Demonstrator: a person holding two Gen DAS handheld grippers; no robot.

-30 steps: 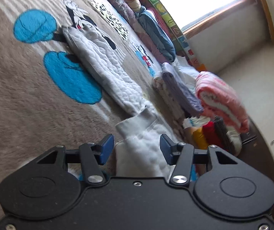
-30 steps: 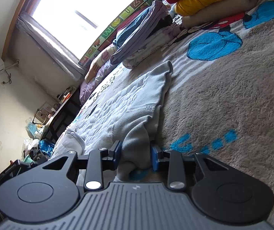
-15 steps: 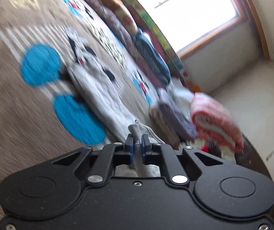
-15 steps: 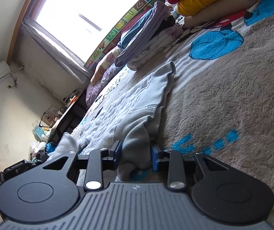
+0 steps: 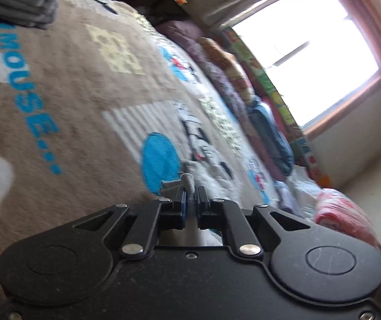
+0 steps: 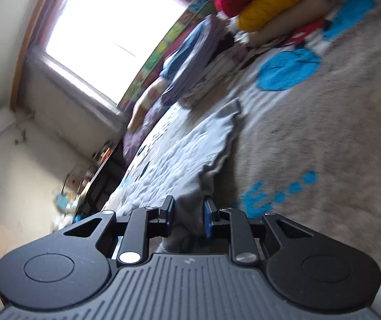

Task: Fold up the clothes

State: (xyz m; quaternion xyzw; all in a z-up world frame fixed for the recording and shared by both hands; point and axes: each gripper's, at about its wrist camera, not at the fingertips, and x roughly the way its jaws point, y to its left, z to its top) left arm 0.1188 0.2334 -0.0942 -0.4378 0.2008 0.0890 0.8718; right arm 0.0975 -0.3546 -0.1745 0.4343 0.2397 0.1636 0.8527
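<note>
A pale grey quilted garment (image 6: pixel 179 157) lies spread on the brown plush blanket (image 6: pixel 323 146). My right gripper (image 6: pixel 187 213) has a bunched grey edge of the garment between its blue pads, and its jaws are closing on that fabric. In the left wrist view, my left gripper (image 5: pixel 190 200) is shut on a thin grey cuff (image 5: pixel 187 180) of the same garment, which sticks up past the fingertips. The quilted body (image 5: pixel 209 170) trails behind it over a blue spot on the blanket (image 5: pixel 70 112). The picture is blurred by motion.
A stack of folded dark clothes (image 5: pixel 17 2) sits at the blanket's far left. Piled clothes and bedding (image 5: pixel 270 130) line the wall under the window (image 5: pixel 310 45). A pink-red bundle (image 5: pixel 342 210) lies at right. Yellow and red items (image 6: pixel 270 0) lie at the blanket's far end.
My left gripper went from open around the garment's cuff to shut on it, then swung across the blanket with it. The right jaws narrowed on the bunched fabric and the view tilted slightly.
</note>
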